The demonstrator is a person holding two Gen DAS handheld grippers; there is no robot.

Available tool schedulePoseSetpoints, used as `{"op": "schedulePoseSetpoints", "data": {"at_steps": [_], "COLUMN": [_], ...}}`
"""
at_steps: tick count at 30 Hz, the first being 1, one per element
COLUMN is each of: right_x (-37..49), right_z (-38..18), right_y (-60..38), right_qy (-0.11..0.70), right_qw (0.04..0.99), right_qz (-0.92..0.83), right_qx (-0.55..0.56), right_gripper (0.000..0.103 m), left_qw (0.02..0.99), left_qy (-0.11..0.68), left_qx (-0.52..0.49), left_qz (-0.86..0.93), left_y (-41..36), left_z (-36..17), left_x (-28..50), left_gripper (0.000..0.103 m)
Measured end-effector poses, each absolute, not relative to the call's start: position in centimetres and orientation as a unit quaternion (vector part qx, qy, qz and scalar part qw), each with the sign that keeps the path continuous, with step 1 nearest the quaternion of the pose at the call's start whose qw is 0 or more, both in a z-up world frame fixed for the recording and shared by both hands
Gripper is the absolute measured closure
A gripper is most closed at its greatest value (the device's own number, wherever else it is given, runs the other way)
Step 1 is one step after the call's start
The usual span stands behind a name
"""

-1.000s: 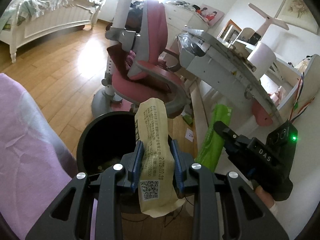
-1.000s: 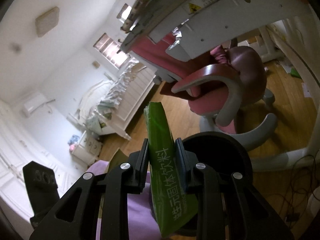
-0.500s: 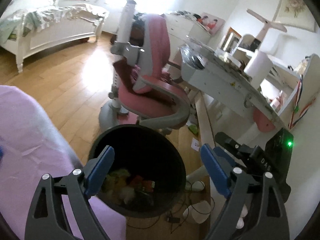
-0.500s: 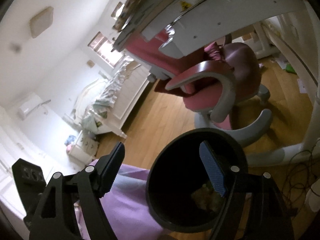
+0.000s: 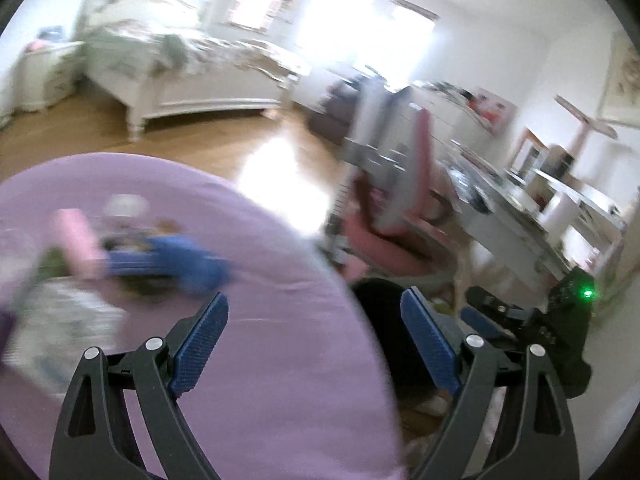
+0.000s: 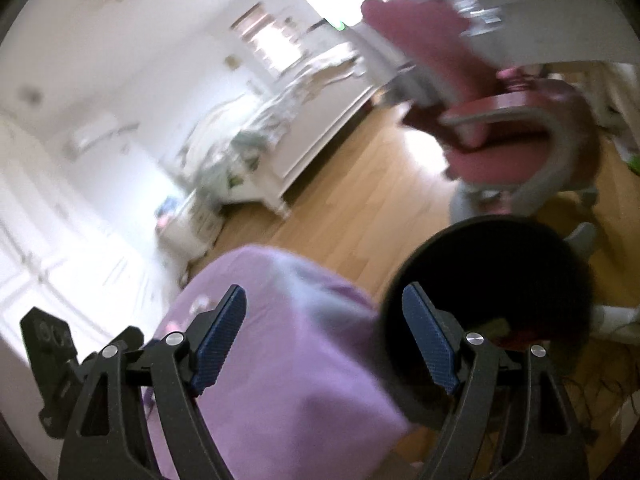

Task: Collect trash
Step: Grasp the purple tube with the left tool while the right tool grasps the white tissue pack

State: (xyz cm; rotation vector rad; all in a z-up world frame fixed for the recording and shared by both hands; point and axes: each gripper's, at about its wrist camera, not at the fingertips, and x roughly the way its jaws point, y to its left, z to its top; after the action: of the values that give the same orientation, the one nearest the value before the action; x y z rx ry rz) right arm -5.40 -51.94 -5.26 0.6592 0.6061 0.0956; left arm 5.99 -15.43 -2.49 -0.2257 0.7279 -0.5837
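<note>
Both tongs empty, left tongs point(image 5: 314, 332) spread wide, right tongs point(image 6: 324, 326) opening wider beside the black bin point(image 6: 492, 280); remaining blurred wrappers point(image 5: 120, 252) lie on the purple-covered worktop point(image 5: 280, 340) left of the bin, so settle before choosing one.

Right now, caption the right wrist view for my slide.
Right gripper, fingers opening and empty, between purple cloth and black bin.

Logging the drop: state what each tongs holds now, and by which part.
Nothing. Left tongs stand open and empty; right tongs are opening, nothing between their jaws.
</note>
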Motion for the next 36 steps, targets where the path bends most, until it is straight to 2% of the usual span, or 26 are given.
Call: {"op": "schedulePoseSetpoints", "data": {"at_steps": [3,6,12,16,18,23,25,26,28,30,31,33,36], "right_x": [-3.4,-1.5,2.7,5.3,6.1,7.8,8.2,8.4,8.7,8.5,8.3,7.9,6.8], "right_z": [-4.8,-4.4,-5.0,-6.6,-7.4,-7.8,-7.7,-7.7,-7.8,-7.9,-7.8,-7.3,-6.2], "right_y": [-47.1,-42.3,-31.3,-24.7,-22.9,-19.2,-17.9,-17.1,-16.1,-15.1,-15.2,-15.7,-17.9], "right_qy": [0.316,0.339,0.414,0.473,0.490,0.494,0.489,0.487,0.479,0.461,0.451,0.437,0.417], "right_qw": [0.899,0.891,0.850,0.825,0.818,0.832,0.841,0.846,0.857,0.870,0.875,0.882,0.886], "right_qz": [0.098,0.146,0.232,0.242,0.238,0.207,0.196,0.192,0.183,0.174,0.175,0.176,0.195], "right_qx": [0.288,0.265,0.229,0.194,0.188,0.147,0.123,0.102,0.058,0.021,0.019,0.024,0.058], "right_gripper": [0.016,0.015,0.011,0.011,0.011,0.010,0.010,0.010,0.011,0.036,0.040,0.056,0.071], "left_qw": [0.908,0.922,0.910,0.895,0.888,0.886,0.886,0.886,0.886,0.888,0.888,0.888,0.893], "left_qy": [0.343,0.344,0.399,0.433,0.448,0.449,0.448,0.447,0.448,0.448,0.447,0.446,0.437], "left_qx": [-0.104,-0.088,-0.059,-0.041,-0.031,-0.012,-0.003,0.002,0.010,0.022,0.025,0.025,0.001], "left_qz": [-0.216,-0.155,-0.093,-0.096,-0.100,-0.117,-0.120,-0.119,-0.117,-0.106,-0.105,-0.105,-0.106], "left_y": [-10.0,-5.1,1.5,3.0,3.4,3.5,3.4,3.3,3.1,2.7,2.7,2.8,3.4], "left_z": [-2.7,-3.1,-5.8,-7.5,-8.3,-9.2,-9.3,-9.3,-9.2,-9.2,-9.2,-9.2,-8.8], "left_x": [6.0,6.1,7.7,8.7,9.0,8.6,8.5,8.7,8.7,8.7,8.6,8.5,8.2], "left_gripper": [0.015,0.016,0.018,0.041,0.045,0.046,0.055,0.056,0.067,0.072,0.072,0.072,0.072]}}
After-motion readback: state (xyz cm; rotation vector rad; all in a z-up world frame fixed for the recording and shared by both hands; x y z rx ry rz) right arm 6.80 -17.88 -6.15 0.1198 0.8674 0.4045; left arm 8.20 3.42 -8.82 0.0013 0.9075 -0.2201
